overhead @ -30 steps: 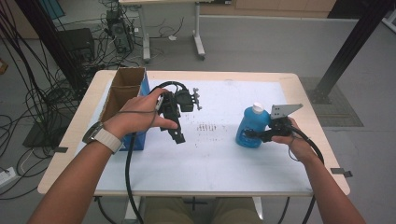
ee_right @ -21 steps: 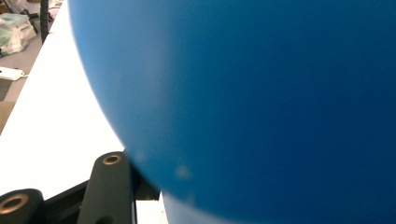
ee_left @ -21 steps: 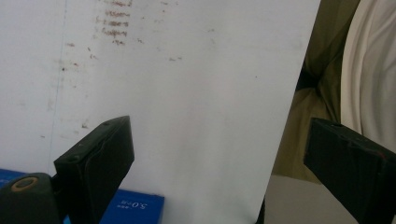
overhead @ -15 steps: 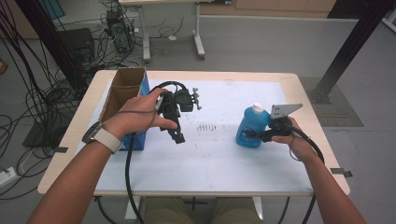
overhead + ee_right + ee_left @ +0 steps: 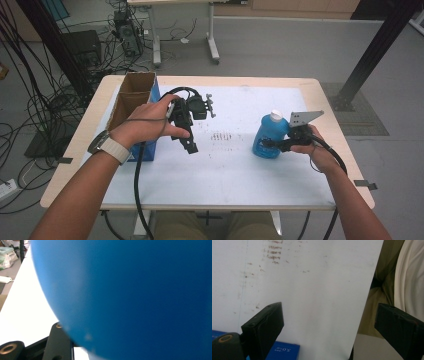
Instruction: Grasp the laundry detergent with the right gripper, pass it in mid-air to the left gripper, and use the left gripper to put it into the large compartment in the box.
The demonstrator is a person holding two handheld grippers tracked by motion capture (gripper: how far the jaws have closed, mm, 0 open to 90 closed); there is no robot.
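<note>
Honestly barely anything moved over that second. The one change: the right gripper (image 5: 274, 145) squeezed in a touch more on the blue bottle (image 5: 269, 134), which stands upright right of the cardboard box (image 5: 131, 102), and now it's clamped tight on the bottle's body.

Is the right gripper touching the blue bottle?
Touching. In the high view, the right gripper has its jaws closed on the blue bottle.
</note>
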